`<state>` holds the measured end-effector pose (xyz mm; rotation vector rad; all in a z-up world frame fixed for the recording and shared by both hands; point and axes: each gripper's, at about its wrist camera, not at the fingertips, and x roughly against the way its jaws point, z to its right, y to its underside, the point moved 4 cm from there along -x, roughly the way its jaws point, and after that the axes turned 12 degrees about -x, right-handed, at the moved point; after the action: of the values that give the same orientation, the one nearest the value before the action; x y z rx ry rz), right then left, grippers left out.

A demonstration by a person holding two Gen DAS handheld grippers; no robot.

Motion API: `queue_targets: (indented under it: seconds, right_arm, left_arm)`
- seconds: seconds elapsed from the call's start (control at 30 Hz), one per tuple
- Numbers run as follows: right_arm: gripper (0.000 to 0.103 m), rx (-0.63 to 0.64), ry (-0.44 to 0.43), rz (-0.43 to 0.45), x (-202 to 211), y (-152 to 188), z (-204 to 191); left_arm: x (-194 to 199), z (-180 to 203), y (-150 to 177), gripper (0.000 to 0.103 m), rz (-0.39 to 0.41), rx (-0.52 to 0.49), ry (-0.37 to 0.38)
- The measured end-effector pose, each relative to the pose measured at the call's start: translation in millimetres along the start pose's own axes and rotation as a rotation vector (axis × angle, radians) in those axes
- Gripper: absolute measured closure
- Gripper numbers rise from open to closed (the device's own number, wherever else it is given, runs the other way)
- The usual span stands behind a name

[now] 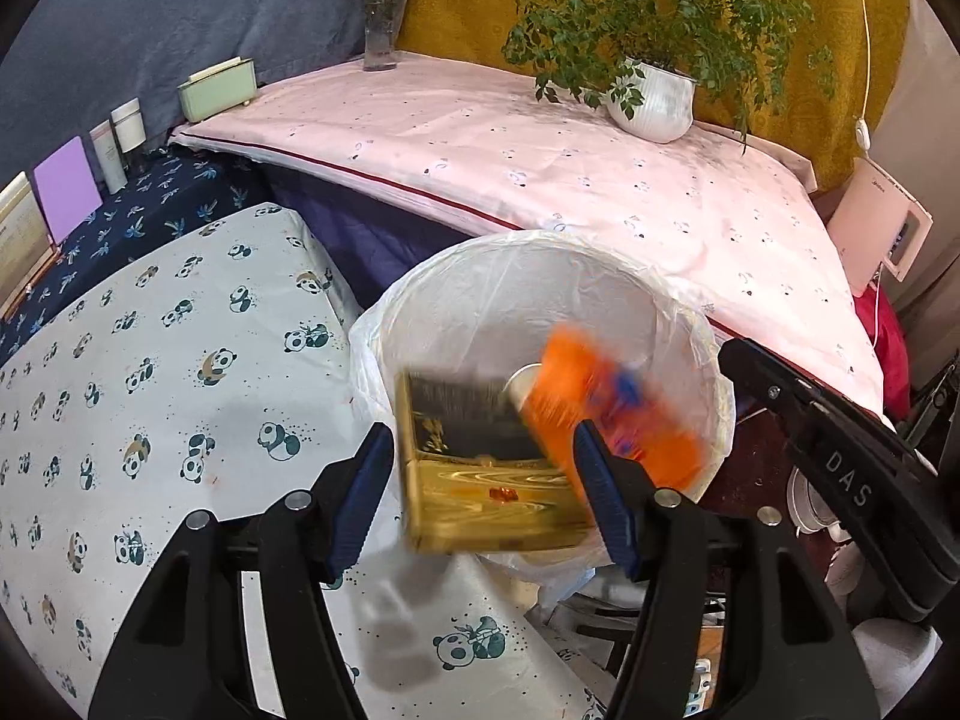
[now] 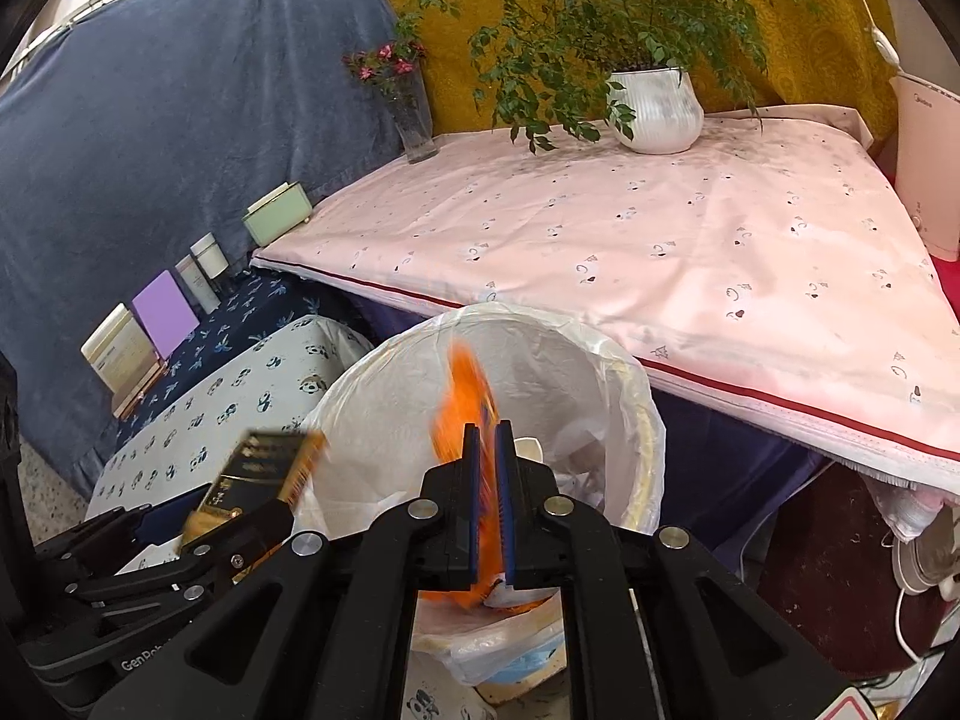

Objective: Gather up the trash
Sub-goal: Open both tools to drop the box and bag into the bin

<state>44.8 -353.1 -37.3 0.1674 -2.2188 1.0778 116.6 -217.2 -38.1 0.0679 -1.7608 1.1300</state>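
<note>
Over the bin: white-lined trash bin (image 1: 540,300) sits between both grippers.
Left gripper (image 1: 489,492): pinching a gold box (image 1: 480,480) above the rim.
Right gripper (image 2: 487,498): clamped on an orange wrapper (image 2: 462,396); only the right view shows that pinch.

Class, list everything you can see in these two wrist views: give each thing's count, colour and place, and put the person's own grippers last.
Gold and black cardboard box: one, between the left gripper's fingers, at the bin's rim.
Orange plastic packet: one, blurred, over the bin's mouth.
Round bin with white plastic liner: one, between the two tables.
White ribbed pot with green plant: one, on the pink cloth.
Glass vase of pink flowers: one, at the pink cloth's back corner.
Pale green box: one, left of the pink cloth.
Purple card: one, on the dark blue cloth.
Panda-print cloth: one, white, left.
Left gripper: one, black with blue pads.
Right gripper: one, shut on the packet.
</note>
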Motion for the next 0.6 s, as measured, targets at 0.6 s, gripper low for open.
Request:
queue_targets:
  seconds: [0.6]
  right_arm:
    - [0.071,0.067,0.008,-0.018,4.4,12.4,-7.9]
  left_arm:
    - [-0.7,-23.7,17.0,0.033,-0.022,0.057,-0.047]
